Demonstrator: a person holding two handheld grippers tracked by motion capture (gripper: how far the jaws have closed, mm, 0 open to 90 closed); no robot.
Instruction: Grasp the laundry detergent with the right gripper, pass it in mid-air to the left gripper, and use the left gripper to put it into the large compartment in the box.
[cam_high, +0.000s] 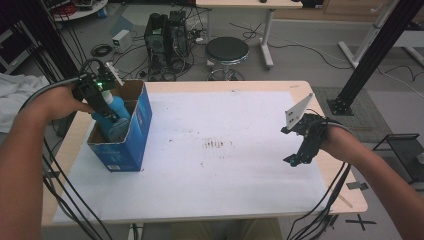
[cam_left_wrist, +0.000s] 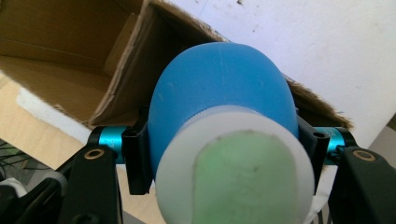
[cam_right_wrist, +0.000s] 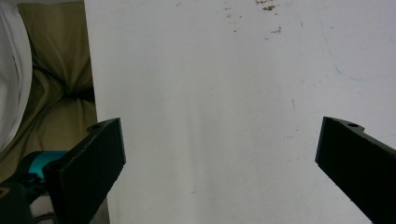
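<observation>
One blue bottle (cam_left_wrist: 219, 98) (held over the box (cam_high: 135, 130)) points its base camera-ward.

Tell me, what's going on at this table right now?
A person holds a two-jaw gripper in each hand. The left gripper is clamped on a blue plastic bottle with a white cap, holding it at the mouth of an open blue cardboard box near the table's left edge. The right gripper hangs open above the white paper sheet, holding nothing.
</observation>
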